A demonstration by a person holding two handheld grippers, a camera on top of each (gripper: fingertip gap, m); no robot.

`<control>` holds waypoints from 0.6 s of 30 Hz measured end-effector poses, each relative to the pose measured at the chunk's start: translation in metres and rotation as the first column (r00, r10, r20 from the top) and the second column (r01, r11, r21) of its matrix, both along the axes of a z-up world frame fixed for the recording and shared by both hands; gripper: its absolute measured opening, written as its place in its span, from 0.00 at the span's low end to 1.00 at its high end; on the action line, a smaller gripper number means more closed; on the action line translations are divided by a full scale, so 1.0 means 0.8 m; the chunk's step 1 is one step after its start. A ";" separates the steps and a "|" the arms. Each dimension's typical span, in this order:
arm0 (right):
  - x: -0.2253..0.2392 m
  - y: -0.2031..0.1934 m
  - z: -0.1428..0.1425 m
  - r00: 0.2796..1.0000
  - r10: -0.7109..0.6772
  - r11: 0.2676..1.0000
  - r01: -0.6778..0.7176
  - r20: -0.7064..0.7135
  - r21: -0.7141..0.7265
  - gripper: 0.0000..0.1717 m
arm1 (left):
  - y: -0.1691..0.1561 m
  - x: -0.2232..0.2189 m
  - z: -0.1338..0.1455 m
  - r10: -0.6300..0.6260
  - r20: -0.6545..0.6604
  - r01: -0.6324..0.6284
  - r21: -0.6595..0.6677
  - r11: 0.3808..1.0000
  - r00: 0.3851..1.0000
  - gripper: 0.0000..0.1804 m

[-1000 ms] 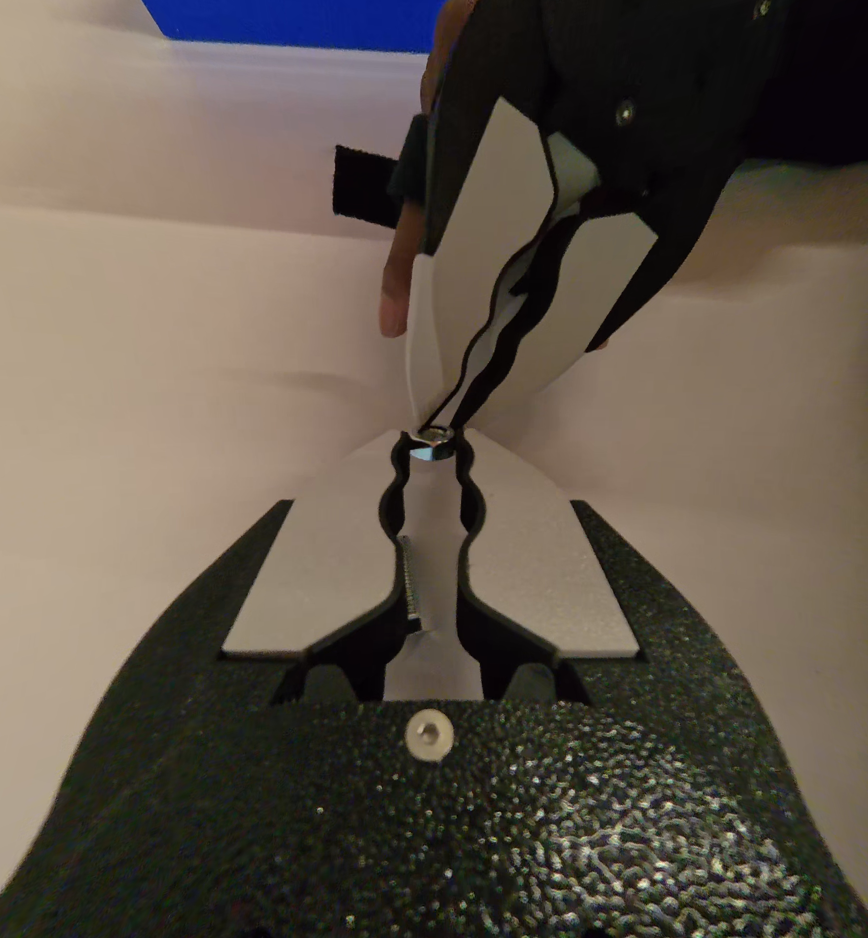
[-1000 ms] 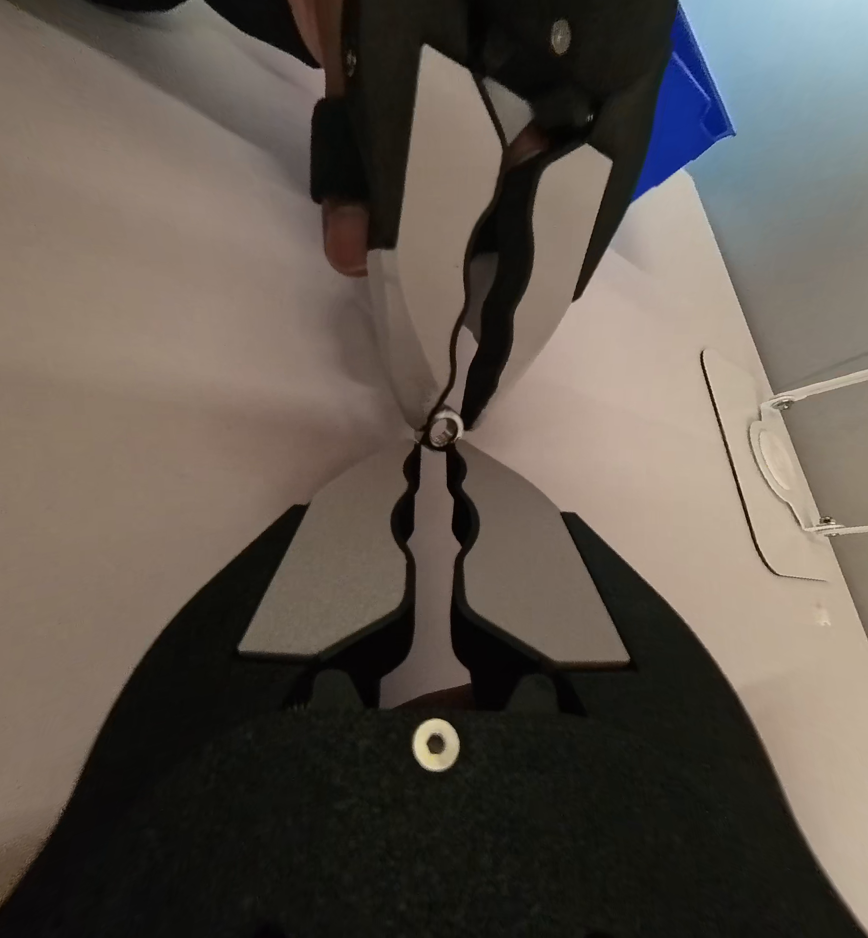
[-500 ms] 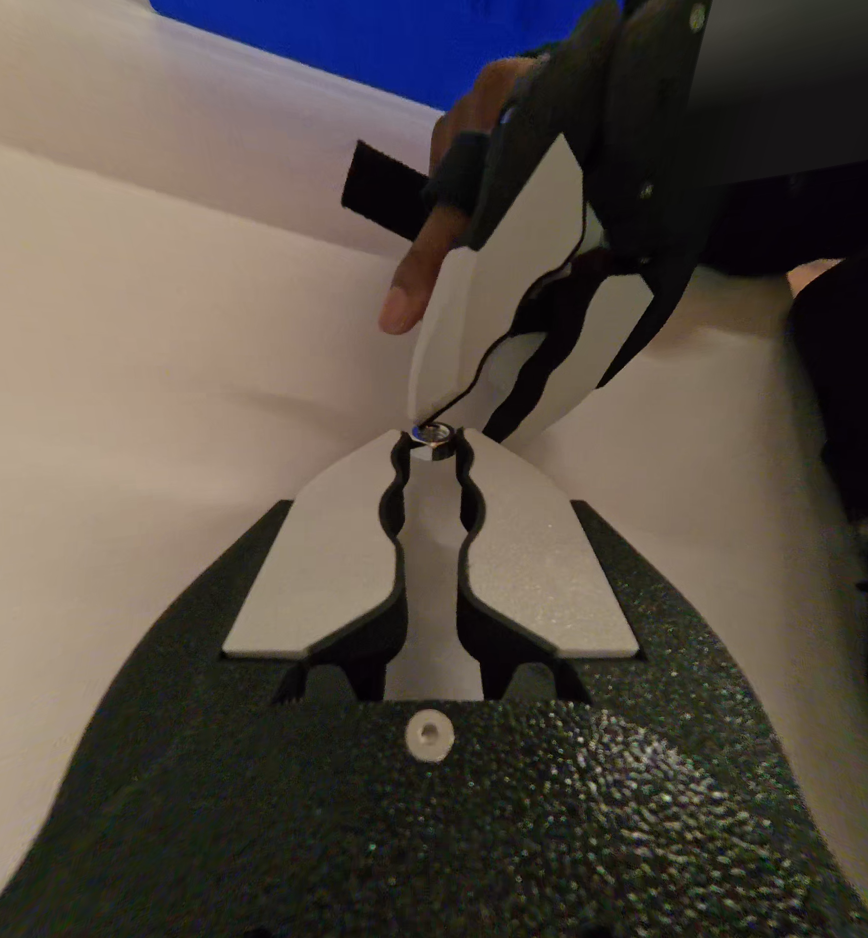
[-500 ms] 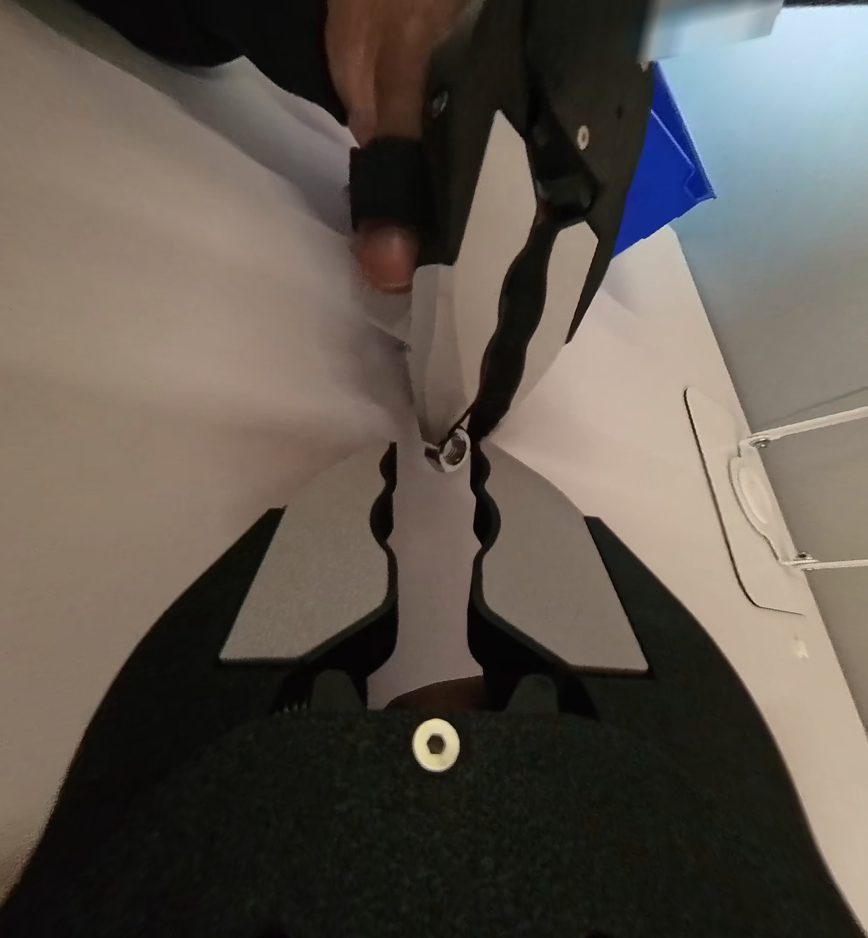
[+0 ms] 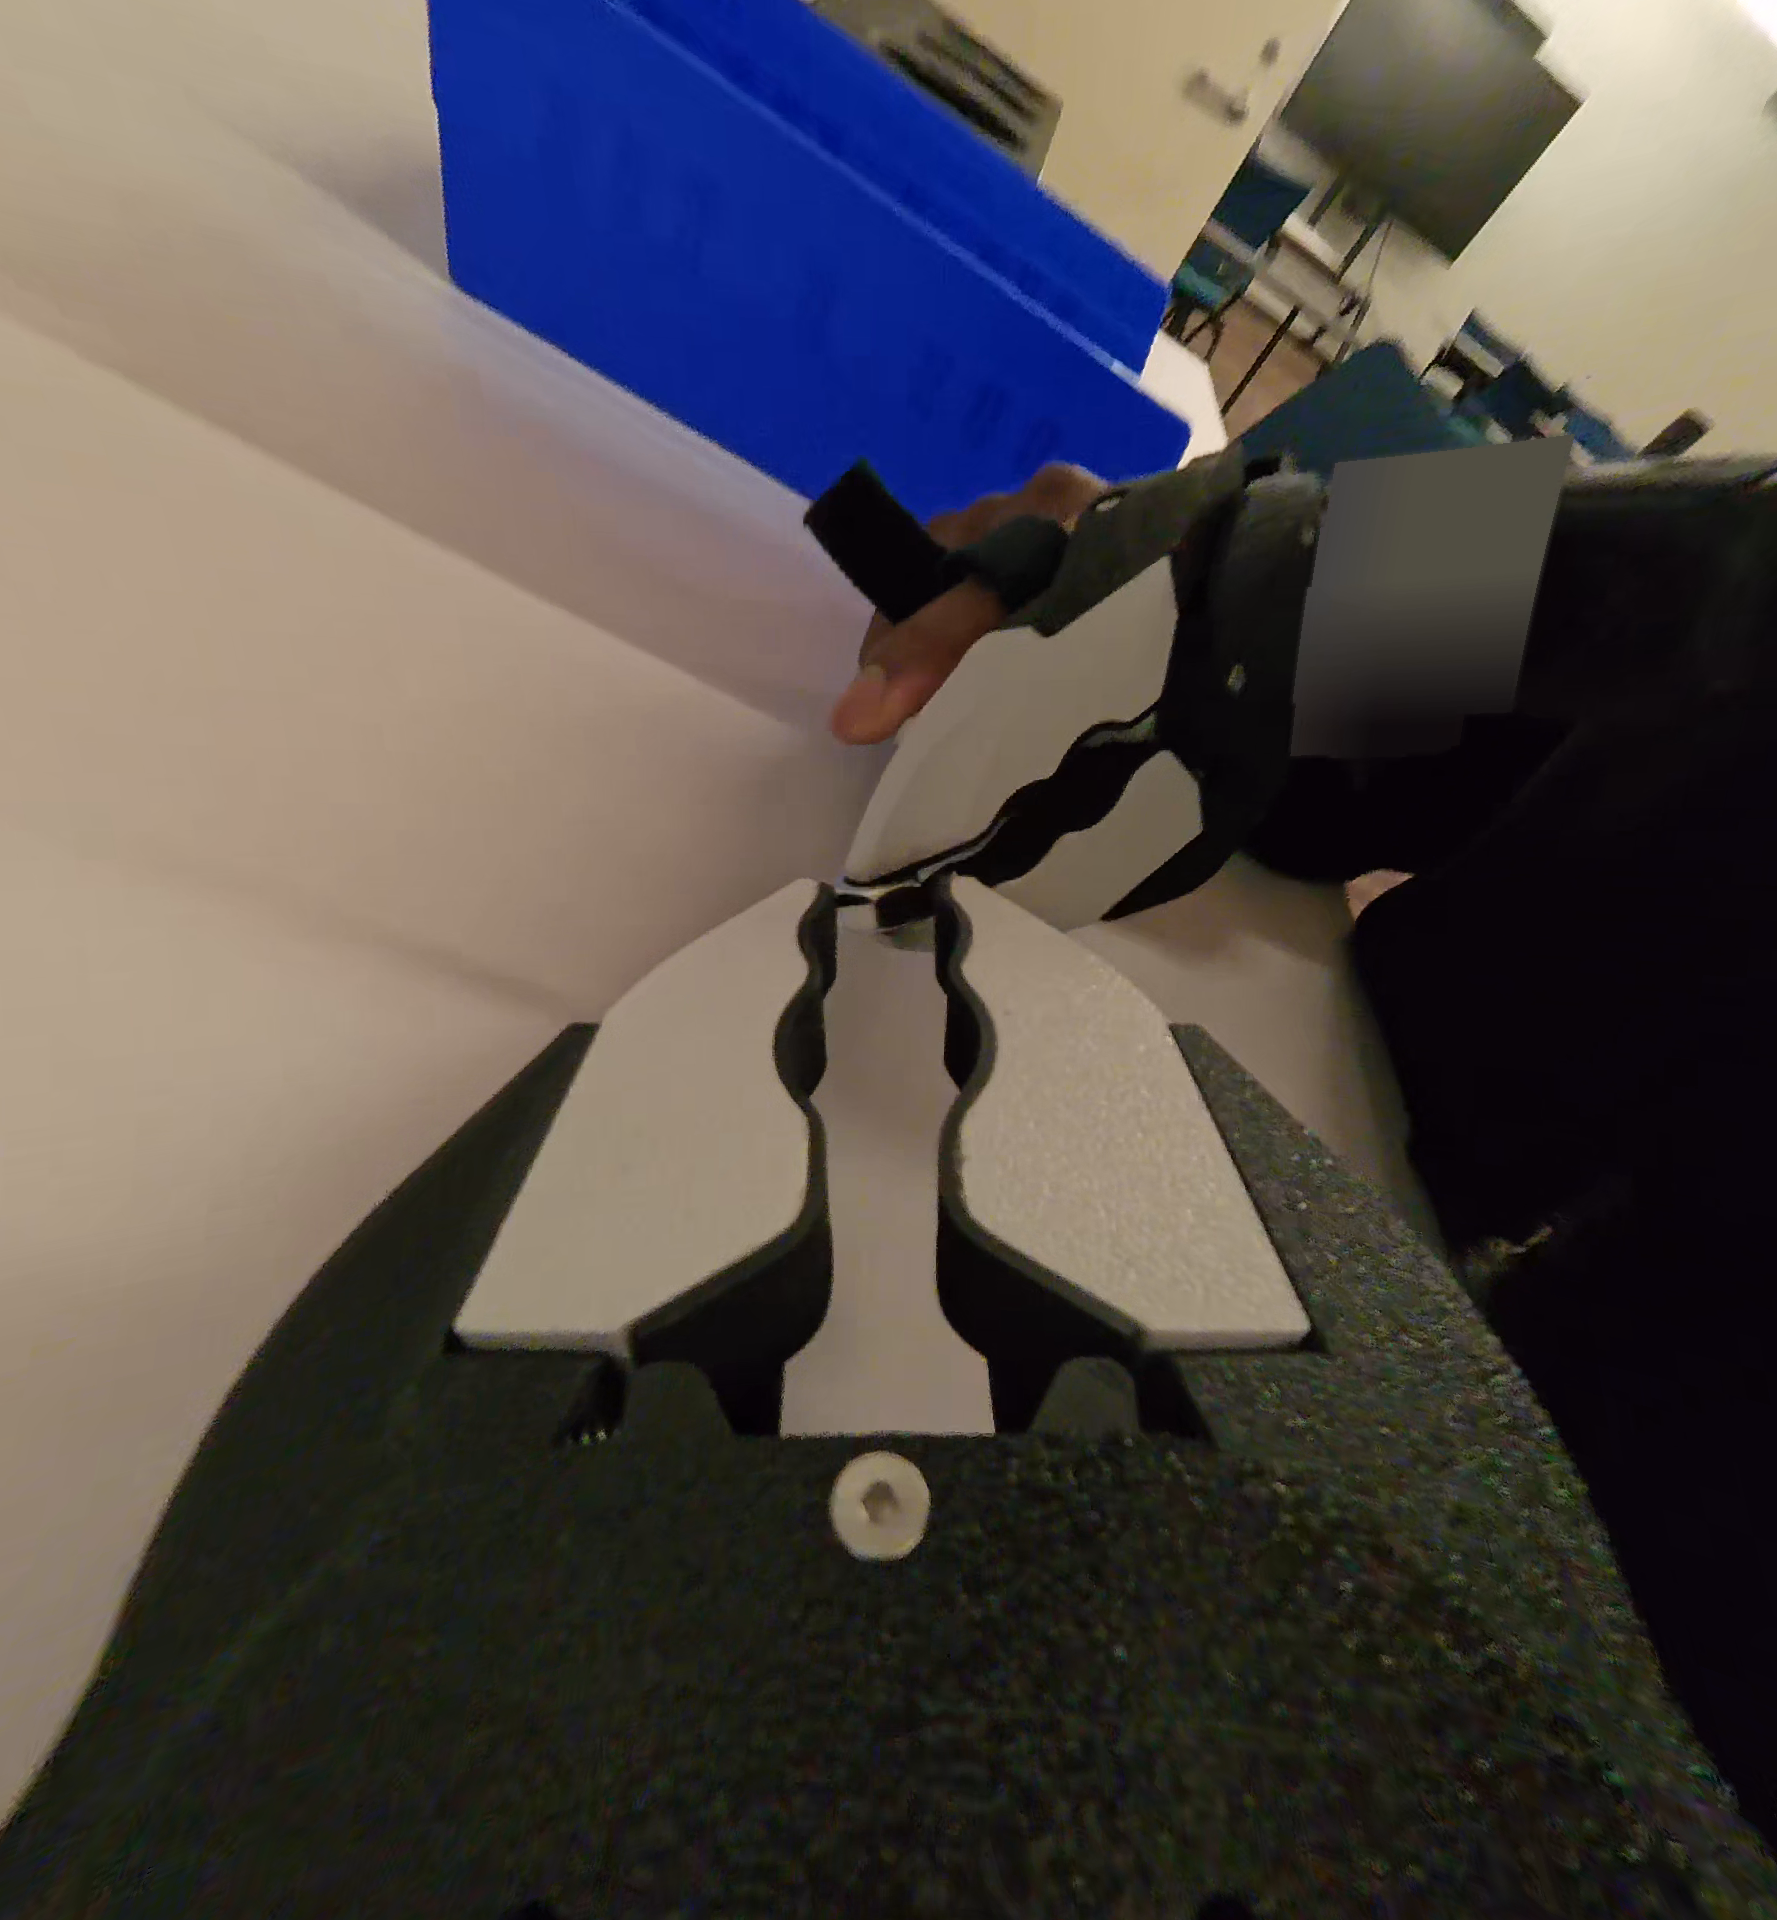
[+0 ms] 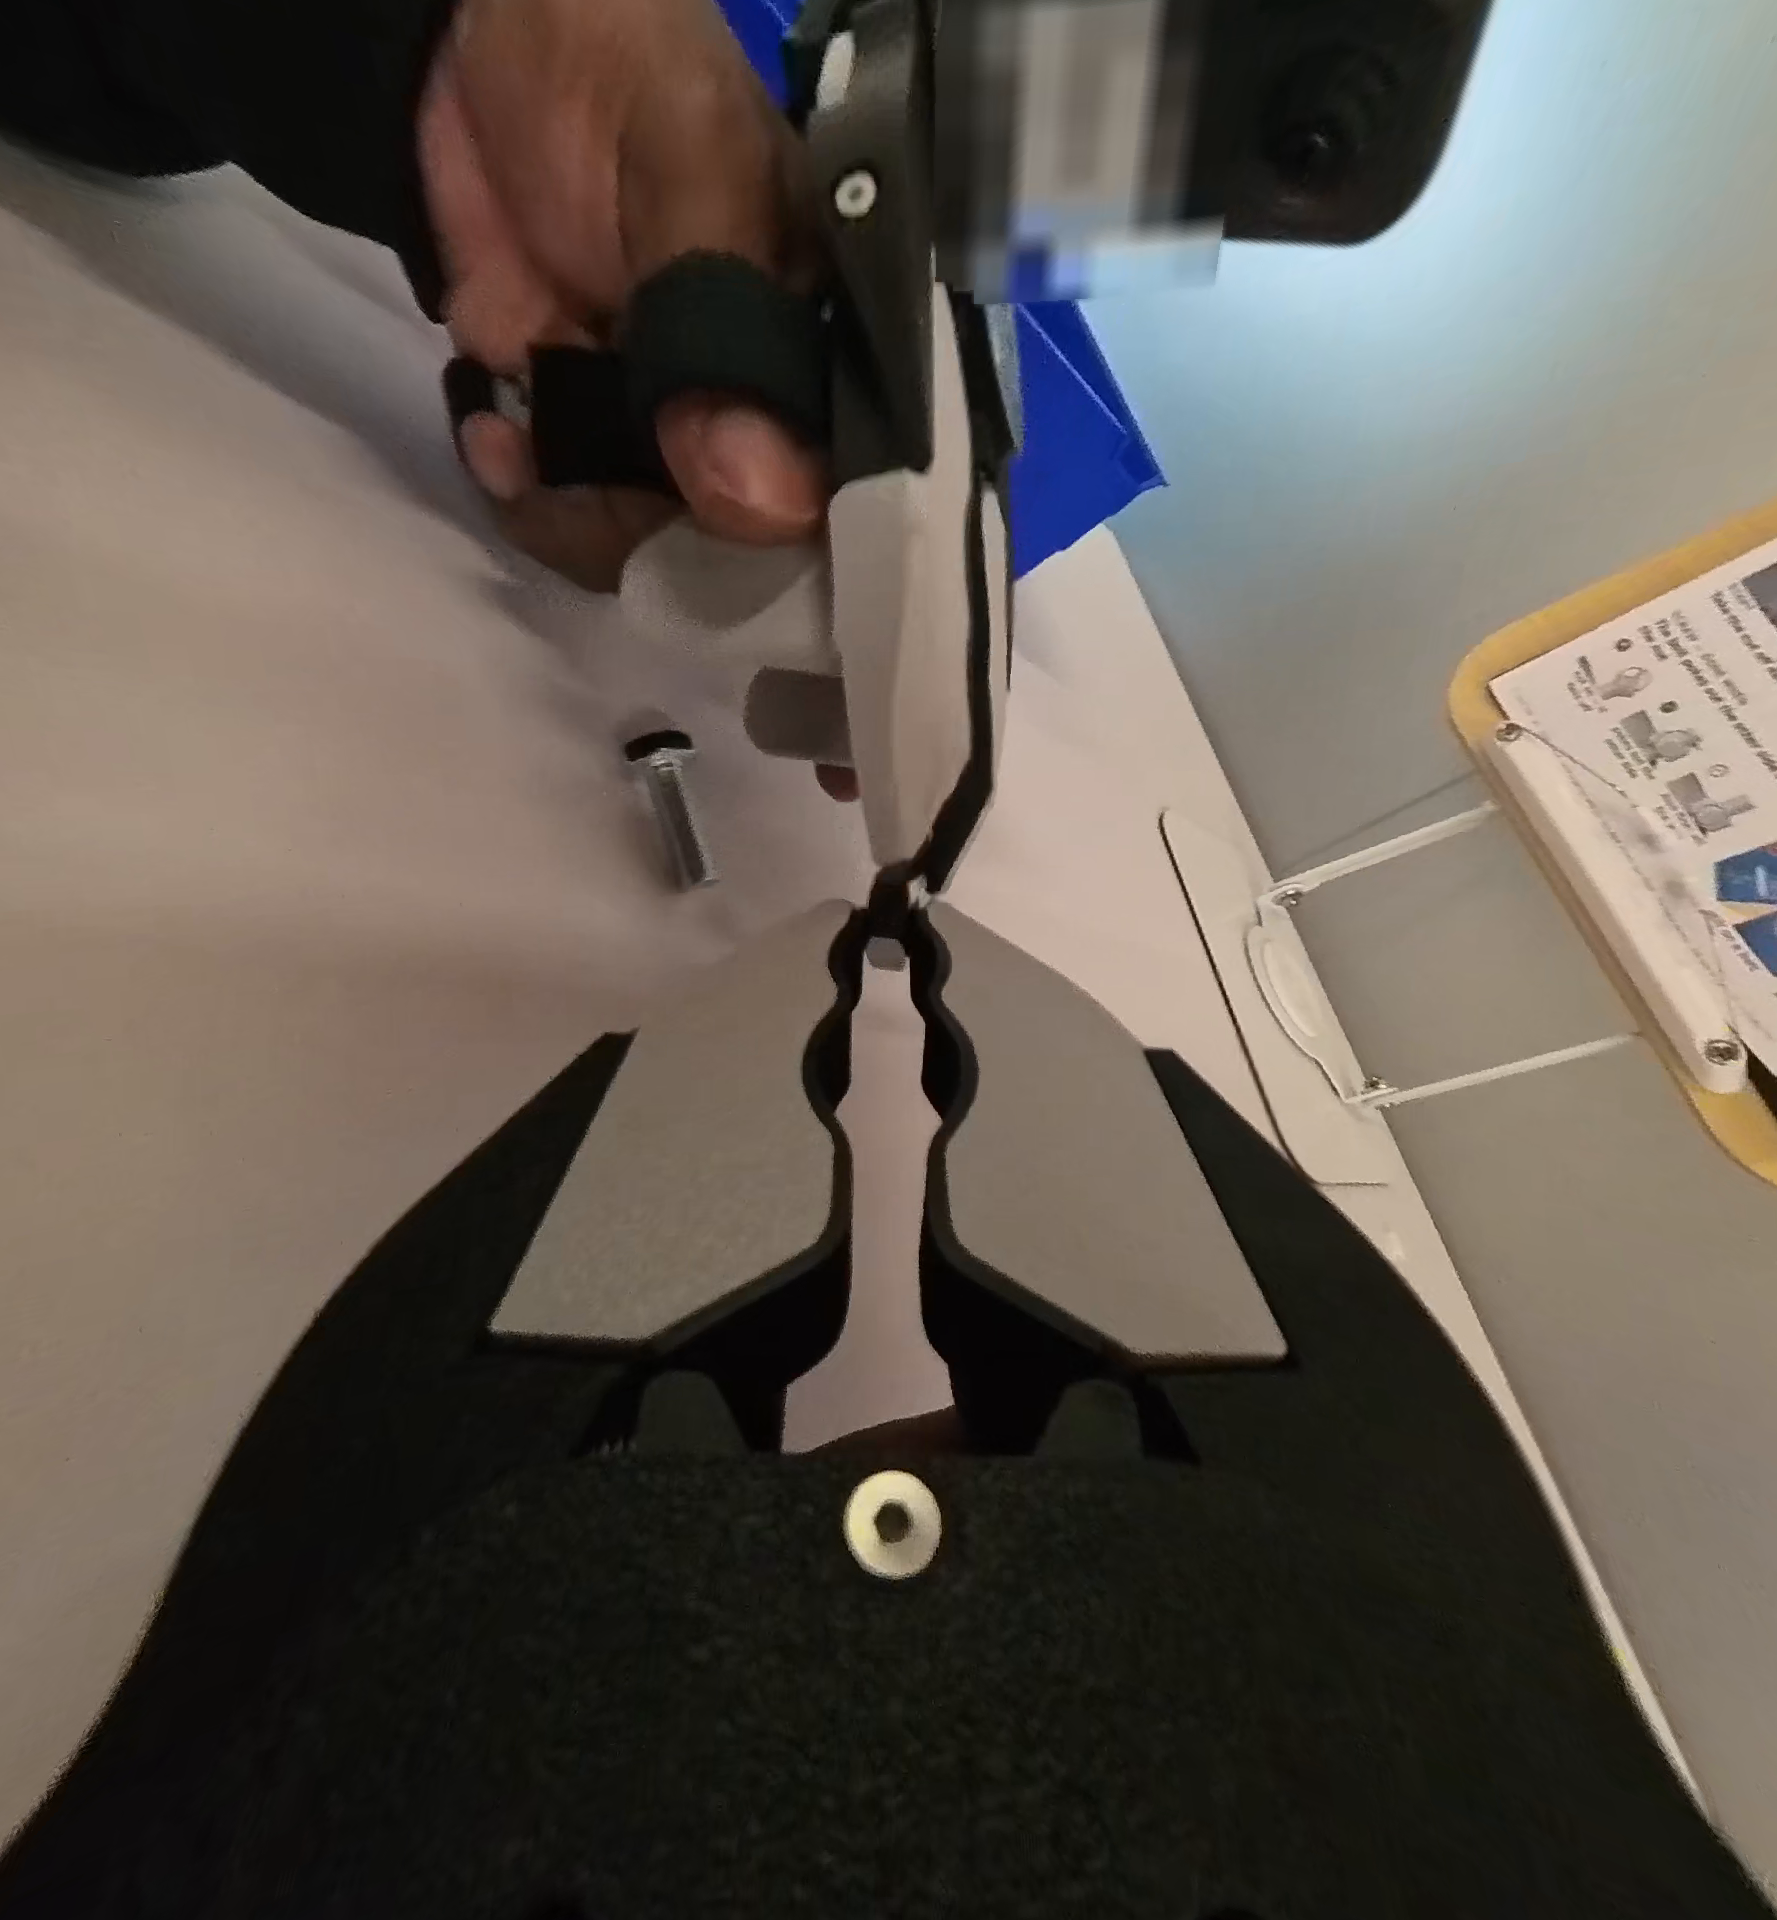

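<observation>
**Two claws meet tip to tip on one small metal nut, above the white worktop (image 6: 188, 831).**

The right claw (image 6: 889, 930) is nearly closed, and its pads press on the silver nut (image 6: 886, 951) from both sides. The left claw (image 5: 889, 914) stands a little wider and has the same nut between its tips; contact seems to be on both sides, though blur makes this less sure. A silver bolt (image 6: 671, 821) lies free on the worktop, just beside the tips. A blue bin (image 5: 759, 260) stands behind.
</observation>
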State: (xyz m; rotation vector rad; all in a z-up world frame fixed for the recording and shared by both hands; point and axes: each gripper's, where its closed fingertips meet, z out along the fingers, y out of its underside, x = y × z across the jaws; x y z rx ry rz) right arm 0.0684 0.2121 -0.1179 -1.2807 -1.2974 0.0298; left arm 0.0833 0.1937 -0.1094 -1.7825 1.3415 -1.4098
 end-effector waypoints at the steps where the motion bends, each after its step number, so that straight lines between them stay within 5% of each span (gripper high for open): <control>1: 0.002 0.003 0.002 1.000 -0.019 1.000 0.019 -0.002 0.011 0.04 | 0.001 0.000 0.005 0.006 0.025 -0.005 -0.020 1.000 1.000 0.10; 18: 0.005 0.004 0.058 0.968 -0.086 0.980 0.124 -0.235 0.154 0.04 | -0.003 0.018 0.048 0.091 0.297 0.003 -0.303 0.953 0.950 0.10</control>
